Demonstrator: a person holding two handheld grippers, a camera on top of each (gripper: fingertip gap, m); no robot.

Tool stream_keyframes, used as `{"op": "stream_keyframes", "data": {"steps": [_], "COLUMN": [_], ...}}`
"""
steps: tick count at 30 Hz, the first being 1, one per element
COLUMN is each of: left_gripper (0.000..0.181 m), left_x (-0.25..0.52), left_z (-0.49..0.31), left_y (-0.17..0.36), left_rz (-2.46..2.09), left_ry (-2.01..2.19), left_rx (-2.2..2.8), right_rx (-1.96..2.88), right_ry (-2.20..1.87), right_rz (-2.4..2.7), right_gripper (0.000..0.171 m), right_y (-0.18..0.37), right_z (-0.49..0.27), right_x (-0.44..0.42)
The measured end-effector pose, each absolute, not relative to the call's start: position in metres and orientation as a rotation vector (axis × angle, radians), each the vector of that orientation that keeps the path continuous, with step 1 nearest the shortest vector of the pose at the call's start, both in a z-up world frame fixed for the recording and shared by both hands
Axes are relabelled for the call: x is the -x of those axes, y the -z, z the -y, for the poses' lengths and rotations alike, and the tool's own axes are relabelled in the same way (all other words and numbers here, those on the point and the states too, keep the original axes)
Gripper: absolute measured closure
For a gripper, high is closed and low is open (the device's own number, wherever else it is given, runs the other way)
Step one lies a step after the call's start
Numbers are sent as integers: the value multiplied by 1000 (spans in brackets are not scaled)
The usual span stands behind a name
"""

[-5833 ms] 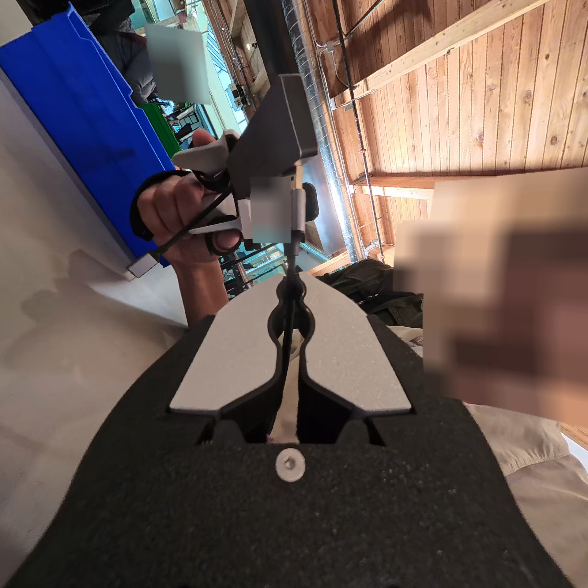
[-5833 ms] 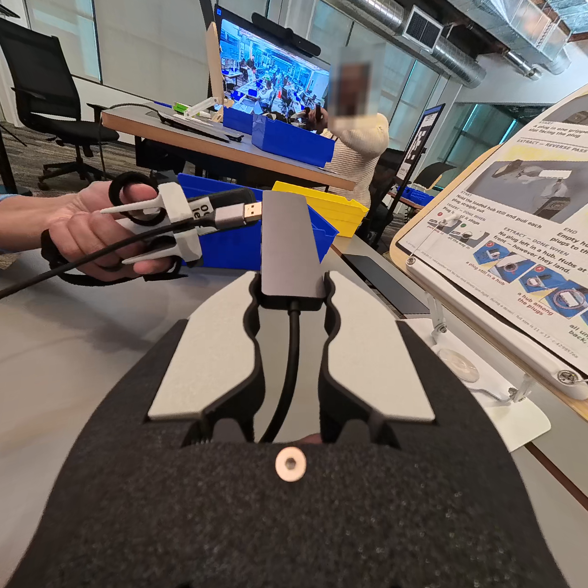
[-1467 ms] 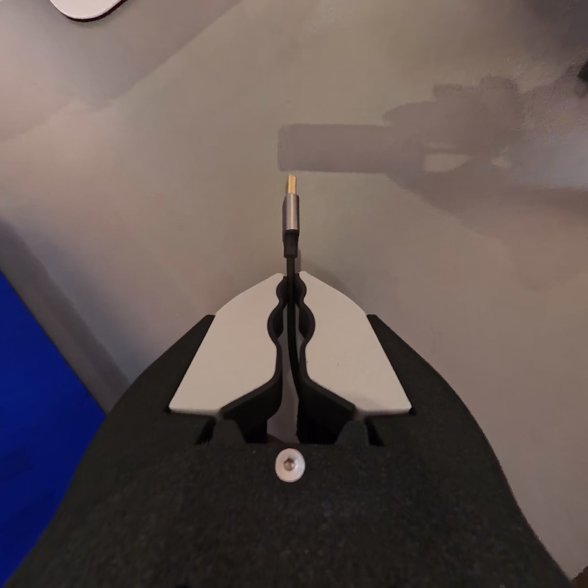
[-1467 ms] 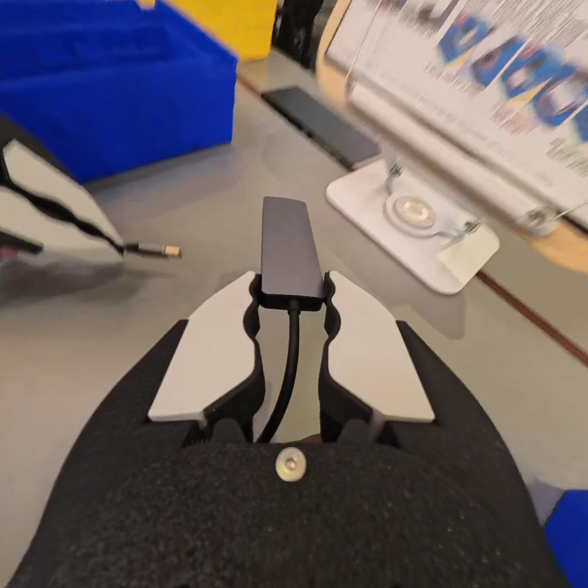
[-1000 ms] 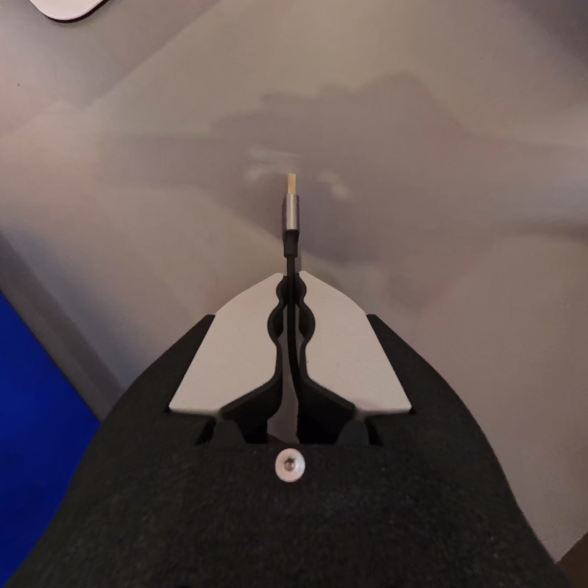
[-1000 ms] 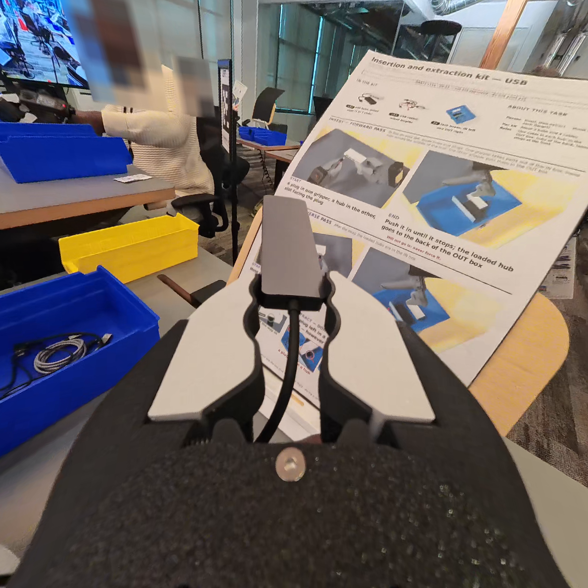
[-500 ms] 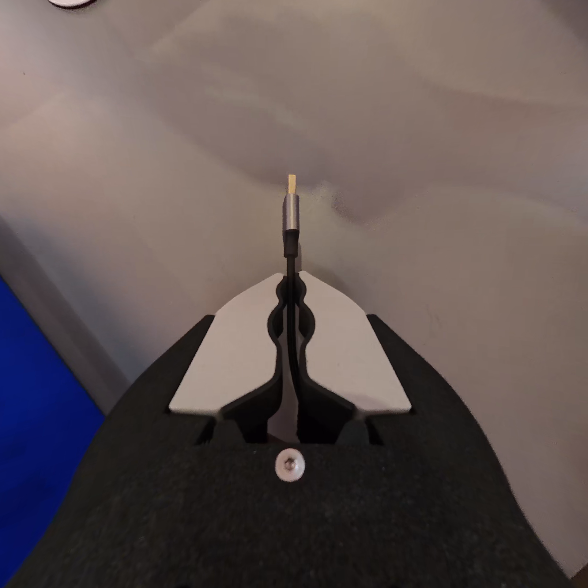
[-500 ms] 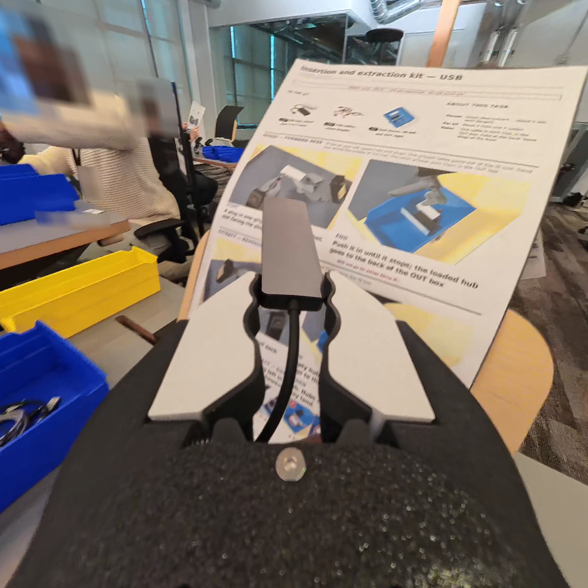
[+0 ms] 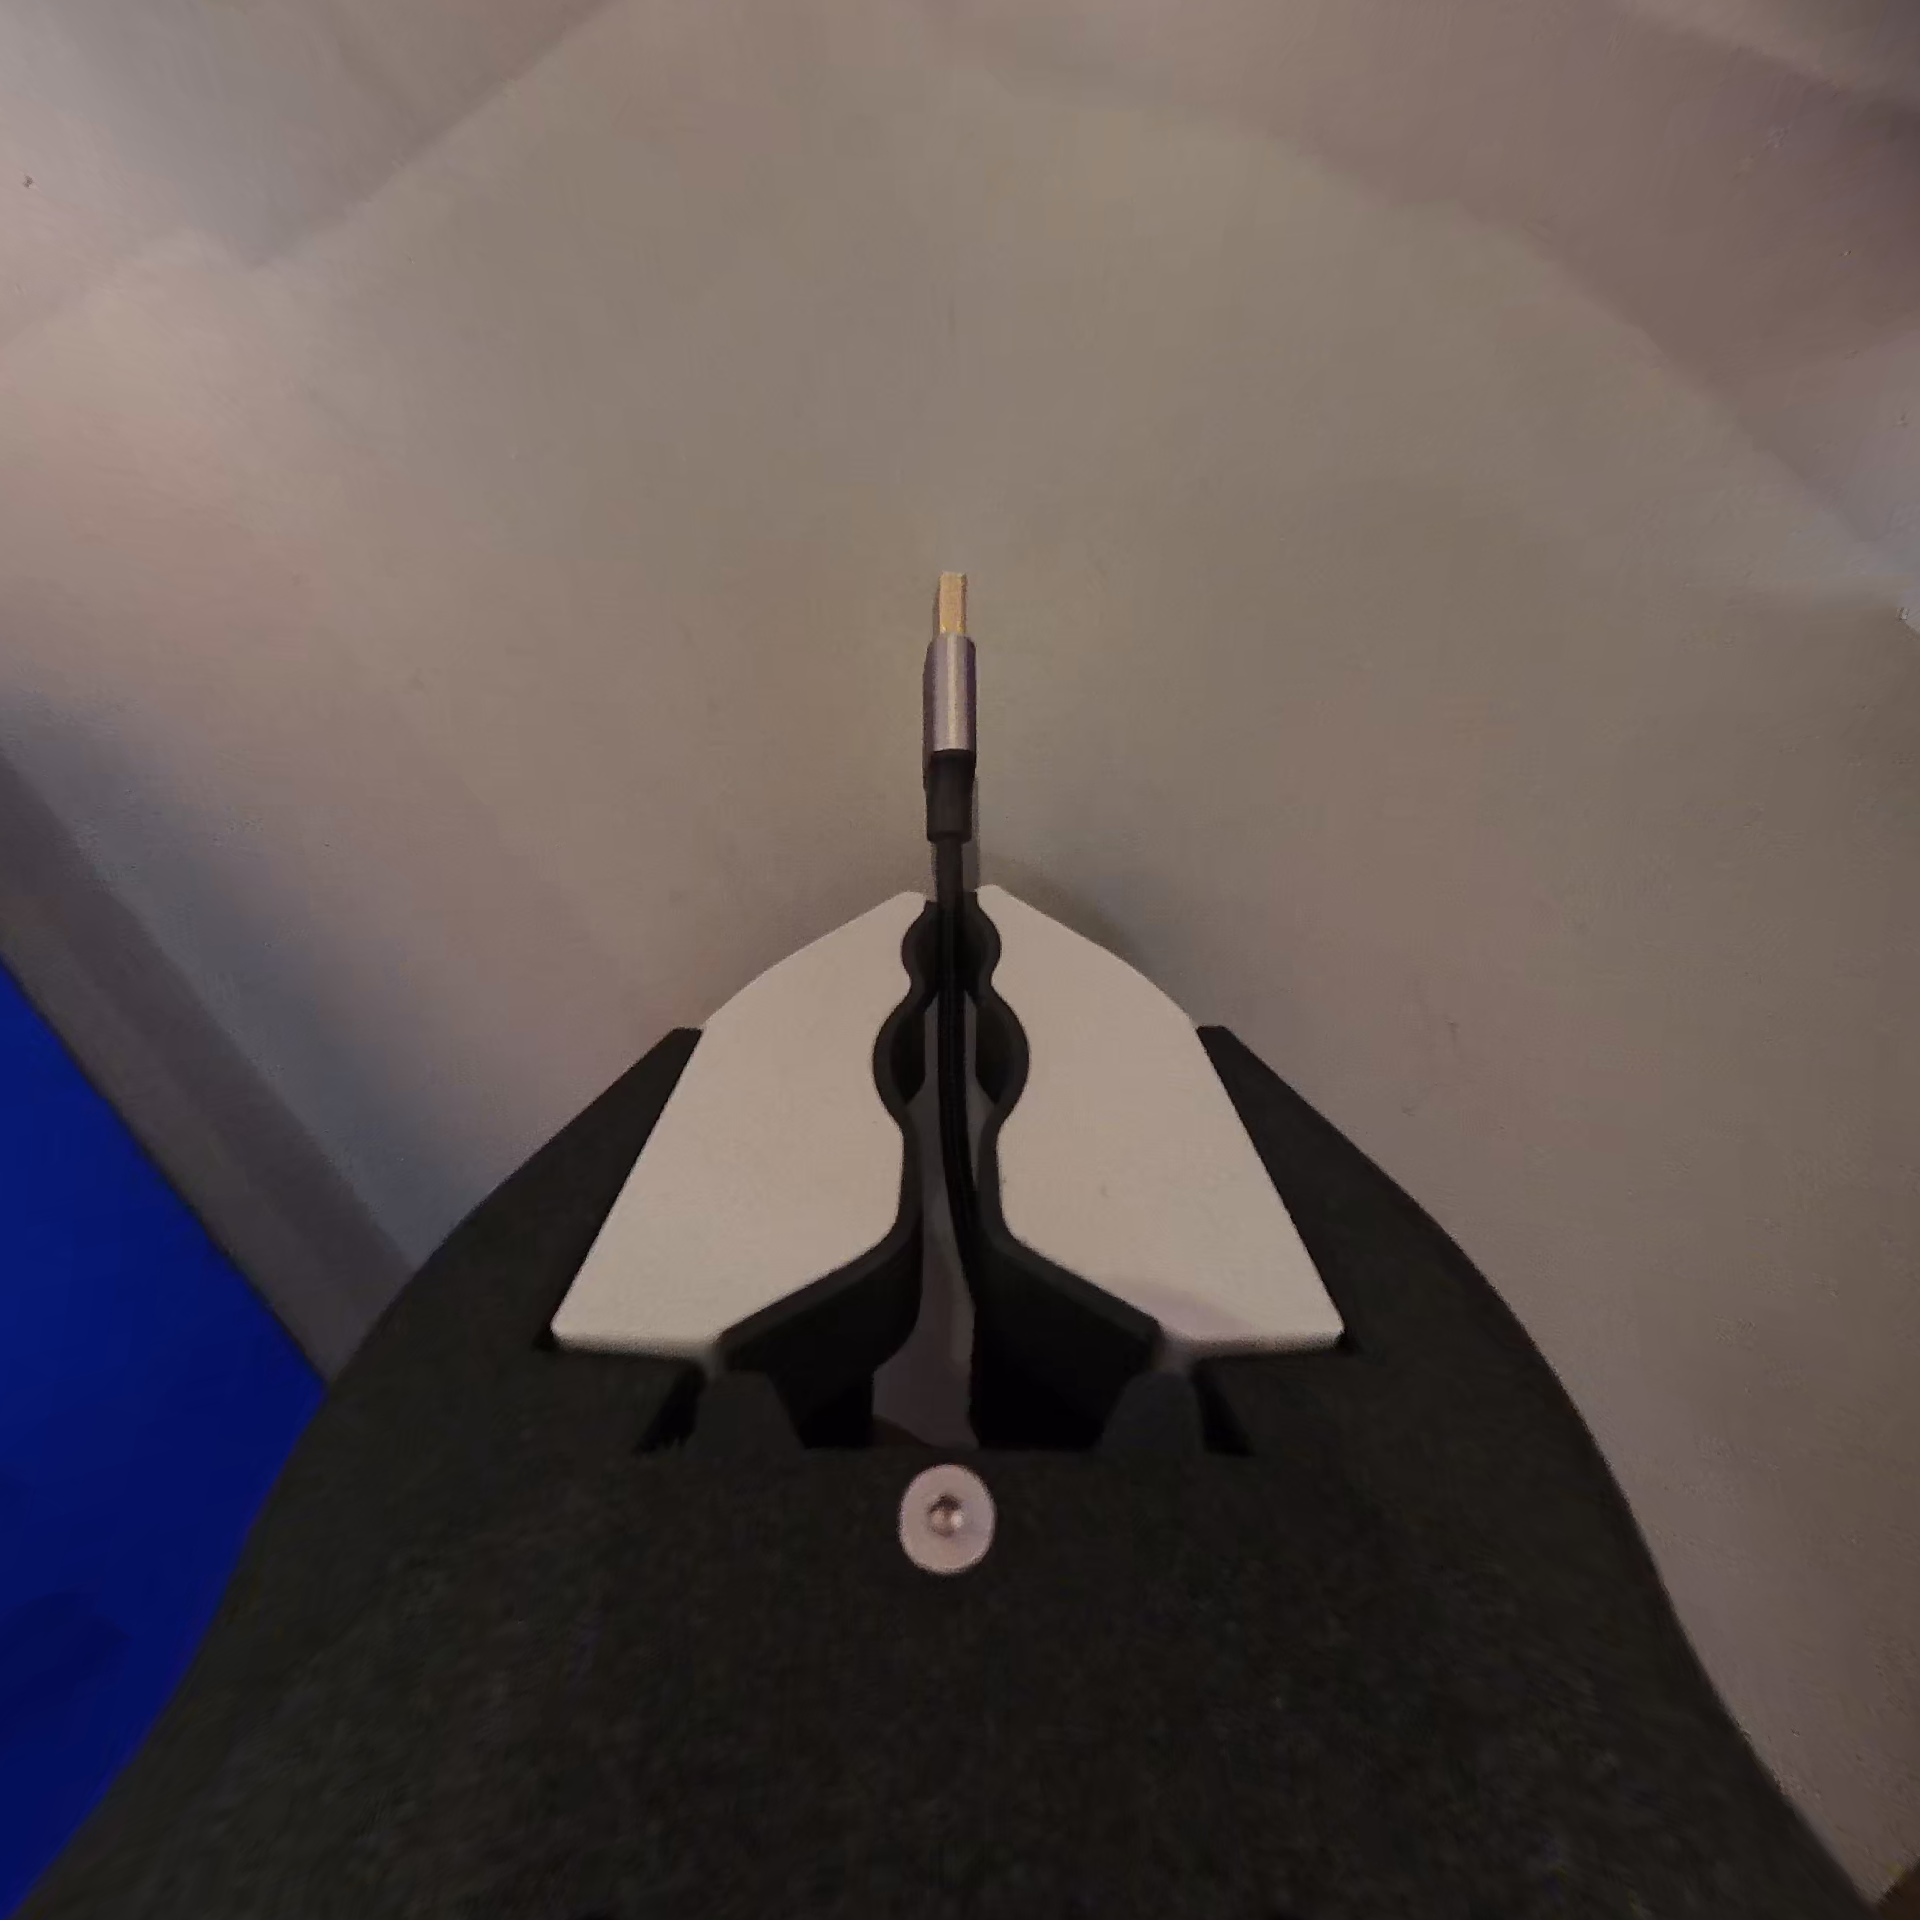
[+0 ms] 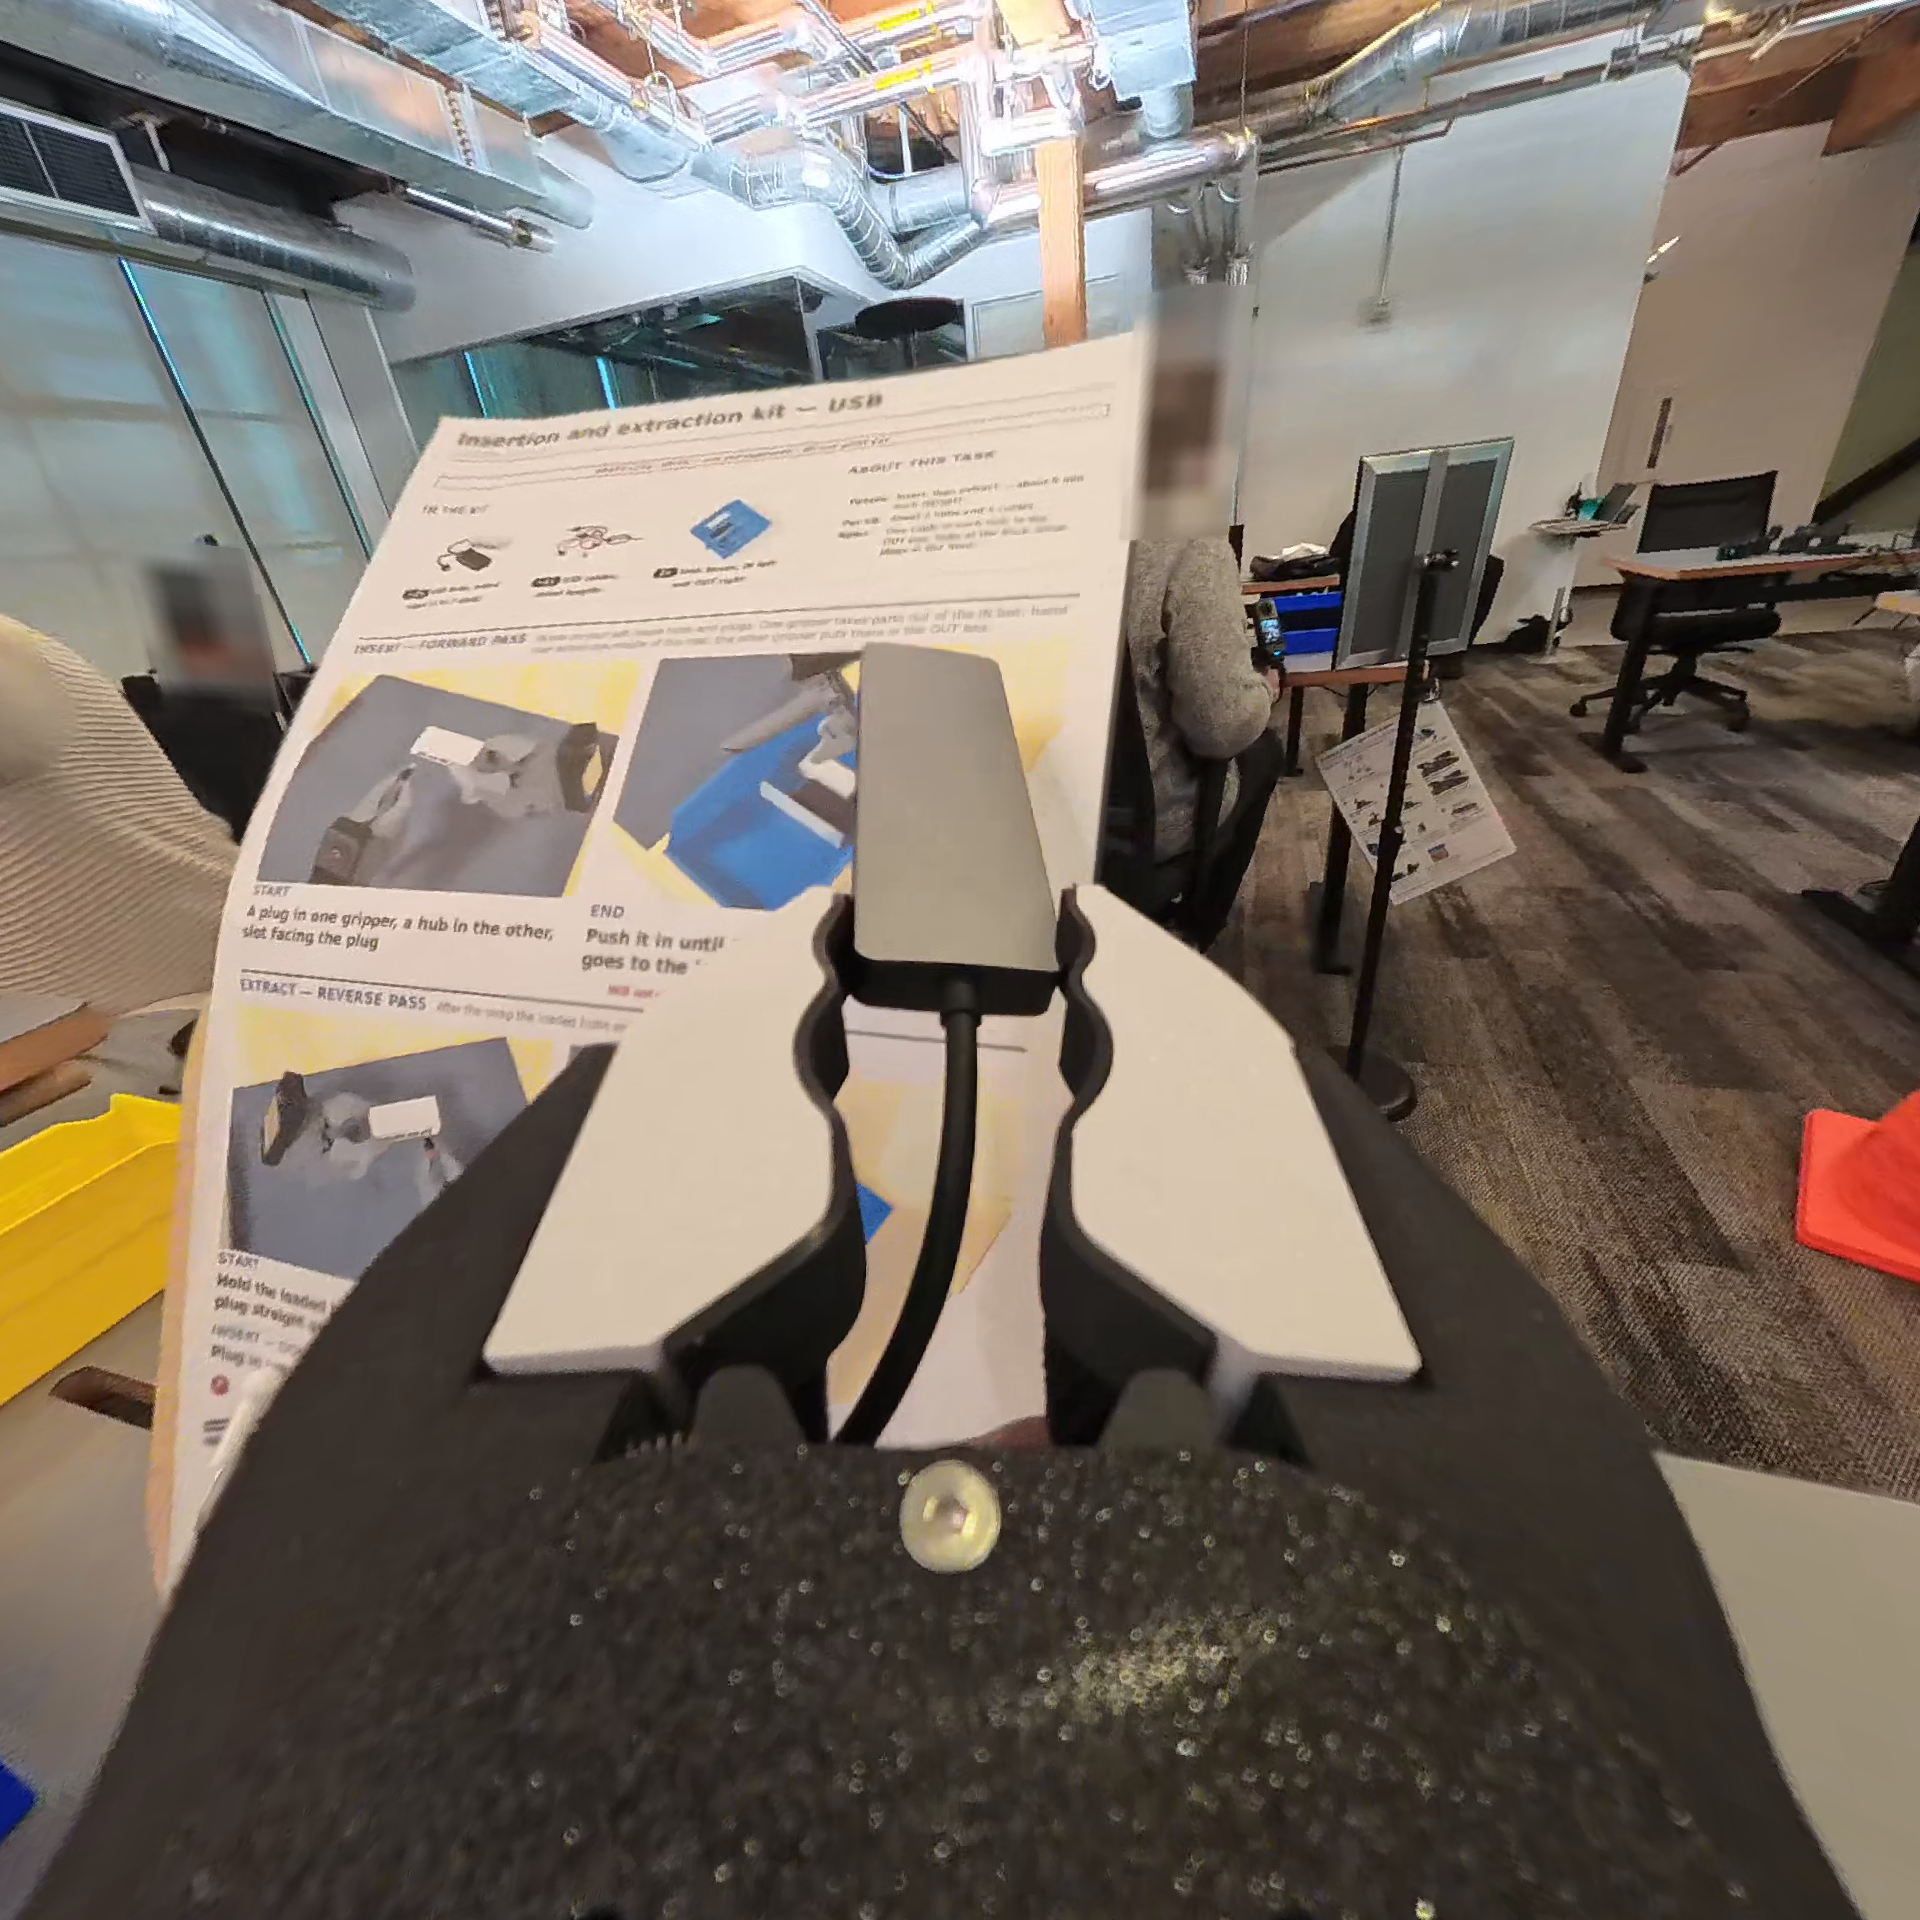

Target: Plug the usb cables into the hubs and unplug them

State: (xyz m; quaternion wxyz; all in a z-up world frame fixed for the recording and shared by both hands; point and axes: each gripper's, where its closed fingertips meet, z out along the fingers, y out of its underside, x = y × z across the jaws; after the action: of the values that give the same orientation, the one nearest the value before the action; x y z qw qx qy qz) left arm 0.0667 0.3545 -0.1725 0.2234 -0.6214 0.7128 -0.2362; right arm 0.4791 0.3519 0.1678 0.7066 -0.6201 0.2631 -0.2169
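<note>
Left jaws: the left gripper (image 9: pixel 954 909) is squeezed tight on the black usb cable (image 9: pixel 951 1049), a little way behind the plug.
Plug: the usb plug (image 9: pixel 952 681) sticks straight out past the tips, gold end first, with nothing touching it.
Right jaws: the right gripper (image 10: pixel 953 940) is closed part way on the back end of the grey hub (image 10: pixel 940 821), where its own black cord (image 10: pixel 951 1174) comes out.
Hub: it pokes up and away from the jaws, held in the air in front of the instruction sheet (image 10: pixel 644 727).
Under the plug: only the plain grey bench (image 9: pixel 1351 727), with a blue bin (image 9: pixel 114 1299) at the left edge.
Around the hub: a yellow bin (image 10: pixel 73 1216) to the left, people sitting at desks farther off, an orange cone (image 10: pixel 1865 1184) on the floor.
Where the job stands: I think the plug is not in yet, because neither view shows the other piece.
What could go wrong: the cable is held behind the plug, so it may bend or slide when pushed.
Another worry: I cannot see the hub's slots, so the plug could meet them crooked or the wrong way up and jam.
One more: the hub is held only by its end, so a push could tip it.
</note>
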Motion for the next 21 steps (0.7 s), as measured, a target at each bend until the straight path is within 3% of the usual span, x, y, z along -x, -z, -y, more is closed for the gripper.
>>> {"op": "stream_keyframes", "data": {"steps": [9,14,21], "left_gripper": [177,177,178], "left_x": [-66,-59,-51], "left_z": [-360,-374,-379], "left_y": [174,169,152], "left_rz": [-1947,-1897,-1861], "left_ry": [629,563,588], "left_rx": [1740,1748,1728], "right_rx": [1491,1509,1809], "right_ry": [413,424,333], "right_rz": [-332,-332,-137], "right_gripper": [134,134,134], "right_y": [-167,-167,-63], "right_z": [-443,-430,-368], "right_x": [-406,-391,-288]}}
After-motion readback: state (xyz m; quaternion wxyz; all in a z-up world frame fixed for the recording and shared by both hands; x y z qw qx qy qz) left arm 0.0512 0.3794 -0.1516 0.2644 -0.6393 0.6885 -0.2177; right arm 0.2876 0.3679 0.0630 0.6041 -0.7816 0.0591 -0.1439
